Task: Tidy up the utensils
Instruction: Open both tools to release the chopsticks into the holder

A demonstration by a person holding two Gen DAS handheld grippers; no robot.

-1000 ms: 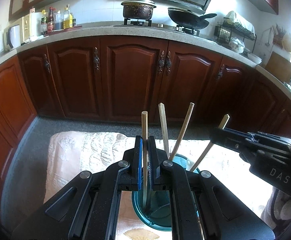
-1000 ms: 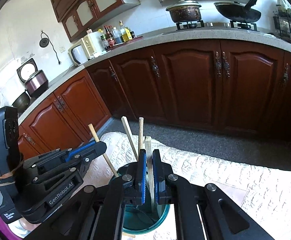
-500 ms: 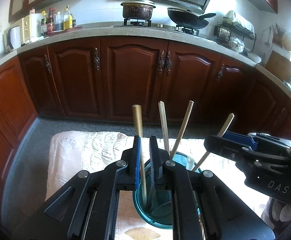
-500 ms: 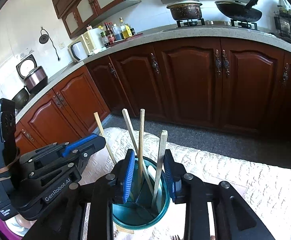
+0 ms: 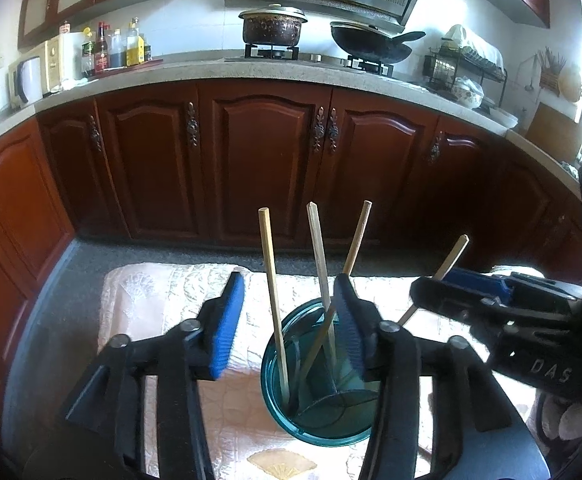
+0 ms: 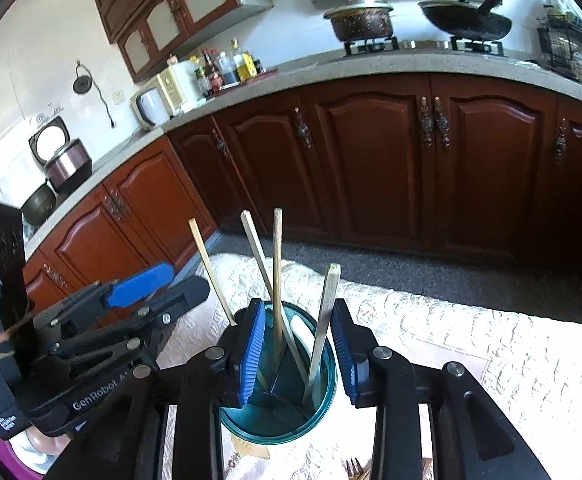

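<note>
Four wooden chopsticks (image 5: 273, 296) stand in one teal divided holder (image 5: 319, 420), and that's the full count from both wrist views. A fork's tines (image 6: 353, 467) peek in at the bottom edge of the right view. Each stick runs bottom-down in the cup, long axis near upright, tops fanning outward; the one nearest the right gripper (image 6: 298, 344) leans most.

The left gripper (image 5: 289, 322) hovers over the holder, jaws opening, blue pads wide apart and one stick standing loose between them, touching neither pad. The right gripper's jaws are opening too, pads straddling the cup's rim with sticks between them, none pinched.

The holder sits on a pale embossed tablecloth (image 6: 451, 344). Beyond it: grey floor, dark red cabinets, a speckled stone counter (image 5: 195, 74), a lidded pot (image 5: 273, 26) and a wok (image 5: 371, 42) on the stove.
</note>
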